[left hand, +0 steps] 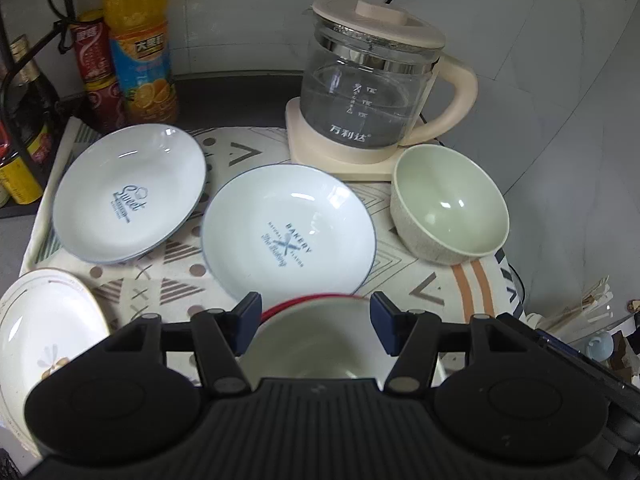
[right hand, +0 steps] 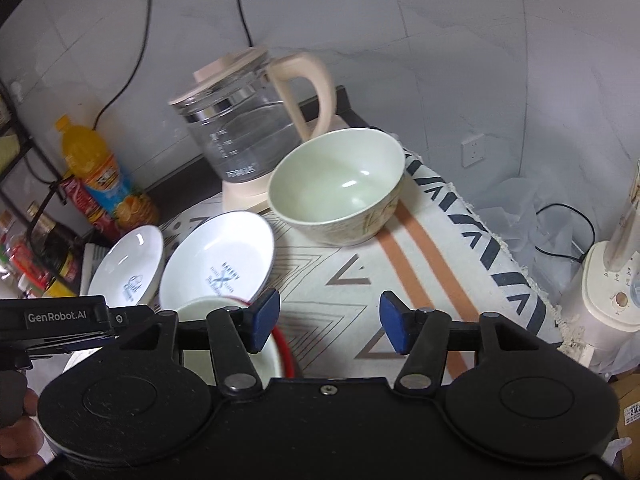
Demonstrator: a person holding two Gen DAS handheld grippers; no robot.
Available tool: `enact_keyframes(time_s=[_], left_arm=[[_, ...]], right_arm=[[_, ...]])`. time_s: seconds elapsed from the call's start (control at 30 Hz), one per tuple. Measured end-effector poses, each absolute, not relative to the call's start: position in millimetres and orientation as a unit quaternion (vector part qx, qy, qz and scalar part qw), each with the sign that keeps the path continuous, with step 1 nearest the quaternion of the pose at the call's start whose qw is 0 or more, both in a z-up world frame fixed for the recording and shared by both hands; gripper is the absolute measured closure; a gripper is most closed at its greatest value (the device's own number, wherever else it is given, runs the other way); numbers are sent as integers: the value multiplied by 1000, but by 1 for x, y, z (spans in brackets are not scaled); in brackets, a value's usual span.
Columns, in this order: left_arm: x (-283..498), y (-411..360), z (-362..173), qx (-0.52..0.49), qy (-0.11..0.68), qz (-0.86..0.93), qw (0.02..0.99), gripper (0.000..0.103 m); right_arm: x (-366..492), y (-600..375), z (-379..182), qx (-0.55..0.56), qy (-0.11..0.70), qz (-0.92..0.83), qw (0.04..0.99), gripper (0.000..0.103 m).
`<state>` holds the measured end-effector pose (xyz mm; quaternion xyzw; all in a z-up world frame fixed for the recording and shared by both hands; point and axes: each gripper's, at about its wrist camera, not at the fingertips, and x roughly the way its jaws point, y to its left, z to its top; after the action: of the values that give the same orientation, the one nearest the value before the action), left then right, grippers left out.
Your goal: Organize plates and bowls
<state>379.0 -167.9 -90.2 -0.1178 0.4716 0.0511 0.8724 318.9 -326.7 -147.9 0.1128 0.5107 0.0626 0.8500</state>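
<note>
My left gripper (left hand: 315, 322) is open above a red-rimmed white bowl (left hand: 316, 340) at the near edge of the table; its pads are apart from the rim. Beyond it lie the white "Bakery" plate (left hand: 288, 236), the "Sweet" plate (left hand: 130, 194) to the left and a pale green bowl (left hand: 450, 204) to the right. A gold-rimmed plate (left hand: 44, 320) sits at the near left. My right gripper (right hand: 328, 320) is open and empty over the cloth, right of the red-rimmed bowl (right hand: 224, 340), with the green bowl (right hand: 336, 184) ahead and the "Bakery" plate (right hand: 220, 260) at the left.
A glass kettle (left hand: 368, 92) on a cream base stands at the back, by the green bowl. An orange juice bottle (left hand: 140, 44), a red can (left hand: 96, 68) and dark bottles on a rack (left hand: 24, 120) crowd the back left. The table's right edge (right hand: 516, 272) drops to appliances and cables.
</note>
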Motion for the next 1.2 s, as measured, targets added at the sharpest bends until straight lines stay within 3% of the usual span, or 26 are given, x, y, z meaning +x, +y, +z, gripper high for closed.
enact_keyframes(time_s=[0.4, 0.47, 0.5, 0.57, 0.6, 0.63, 0.8, 1.2], left_arm=[[456, -189, -103, -109, 484, 24, 868, 45], [468, -193, -109, -110, 488, 19, 866, 41], [473, -194, -112, -113, 491, 19, 864, 34], [481, -199, -116, -115, 492, 17, 863, 26], [485, -201, -119, -114, 493, 17, 862, 20], [490, -204, -121, -113, 495, 17, 862, 19], [512, -213, -138, -110, 507, 12, 855, 19], [550, -218, -162, -119, 522, -7, 845, 20]], right_arm=[[374, -339, -167, 117, 516, 26, 849, 42], [382, -341, -173, 118, 519, 18, 847, 42], [385, -341, -177, 117, 521, 14, 846, 41], [393, -343, -183, 119, 524, 8, 843, 35], [397, -343, -187, 121, 526, 6, 842, 28], [401, -343, -190, 124, 527, 4, 841, 20], [417, -343, -202, 129, 529, -5, 839, 7], [445, -351, -231, 134, 545, -40, 826, 5]])
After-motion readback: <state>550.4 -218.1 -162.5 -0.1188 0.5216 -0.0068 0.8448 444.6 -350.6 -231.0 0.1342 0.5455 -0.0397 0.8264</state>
